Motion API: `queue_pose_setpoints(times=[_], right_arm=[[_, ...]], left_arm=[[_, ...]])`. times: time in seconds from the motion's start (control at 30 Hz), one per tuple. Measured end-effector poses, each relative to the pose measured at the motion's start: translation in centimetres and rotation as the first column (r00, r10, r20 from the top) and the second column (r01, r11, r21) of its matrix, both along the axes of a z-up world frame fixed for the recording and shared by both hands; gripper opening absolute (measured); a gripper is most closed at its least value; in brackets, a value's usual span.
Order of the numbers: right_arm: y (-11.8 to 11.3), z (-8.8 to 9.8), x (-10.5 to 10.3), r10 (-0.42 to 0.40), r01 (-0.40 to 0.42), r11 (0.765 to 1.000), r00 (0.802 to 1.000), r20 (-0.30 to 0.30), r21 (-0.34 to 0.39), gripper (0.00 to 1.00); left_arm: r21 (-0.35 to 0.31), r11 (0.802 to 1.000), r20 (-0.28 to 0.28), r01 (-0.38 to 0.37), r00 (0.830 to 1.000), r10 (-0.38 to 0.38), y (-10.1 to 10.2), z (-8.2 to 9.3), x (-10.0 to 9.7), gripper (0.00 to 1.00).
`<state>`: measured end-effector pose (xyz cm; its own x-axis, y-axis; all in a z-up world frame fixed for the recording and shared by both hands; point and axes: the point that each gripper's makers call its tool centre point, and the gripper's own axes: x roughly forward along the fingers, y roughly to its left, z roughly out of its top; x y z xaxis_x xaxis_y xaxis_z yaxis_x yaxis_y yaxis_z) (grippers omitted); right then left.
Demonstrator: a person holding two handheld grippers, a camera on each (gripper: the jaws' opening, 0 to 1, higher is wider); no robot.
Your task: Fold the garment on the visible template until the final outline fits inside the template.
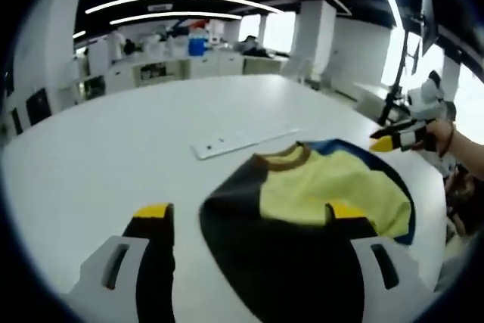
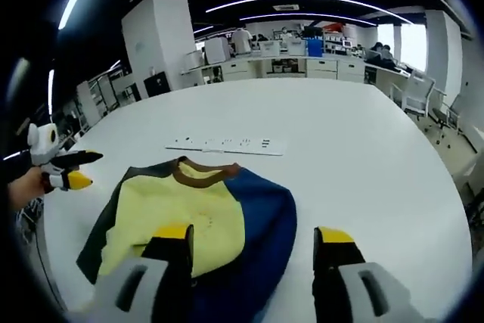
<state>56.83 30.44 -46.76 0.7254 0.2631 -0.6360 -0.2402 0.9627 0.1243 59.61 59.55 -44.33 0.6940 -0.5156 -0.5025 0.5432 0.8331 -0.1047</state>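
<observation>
Little of the folding looks done, judging by how things lie. Shows a garment [image 1: 333,187] with a yellow front, brown collar and dark blue sides, lying on a wide white table [image 1: 113,149], collar toward the far side and hem toward the near edge. Looks rumpled and rounded rather than squared off, with the left side bunched in dark folds; hard to tell whether that counts as a first fold. Shows no plain template outline around or under the cloth, so cannot judge the fit. Just beyond the collar, apart from the cloth, a long flat white strip [image 1: 242,140] with small marks. Left gripper [image 1: 249,213] over the near left of the garment, jaws spread wide and gripping nothing, one yellow-tipped jaw over bare table and the other above the dark cloth. Right gripper [image 2: 253,236] over the near right, likewise spread wide and empty, one jaw above the yellow and blue cloth, the other over bare table. In the left gripper view, the other gripper held in a hand [image 1: 442,138] out to the right of the garment, clear of it. Probably left to do: sides and sleeves folded in, hem brought up toward the collar, then a check against the template. Office desks and ceiling lights far behind.
</observation>
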Motion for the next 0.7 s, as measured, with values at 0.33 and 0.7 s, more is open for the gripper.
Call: queue_pose_setpoints(times=[0.33,0.7], right_arm=[[0.9,0.0,-4.1,0.037,-0.037,0.999,0.999,0.016,-0.015,0.61],[1.5,-1.9,-8.0,-0.049,0.049,0.995,0.999,-0.012,0.086,0.57]], left_arm=[[0.006,1.0,0.031,0.003,1.0,-0.003,-1.5,0.0,-2.6,0.76],[0.038,0.999,0.023,0.0,1.0,-0.001,-3.0,-1.5,-5.2,0.69]])
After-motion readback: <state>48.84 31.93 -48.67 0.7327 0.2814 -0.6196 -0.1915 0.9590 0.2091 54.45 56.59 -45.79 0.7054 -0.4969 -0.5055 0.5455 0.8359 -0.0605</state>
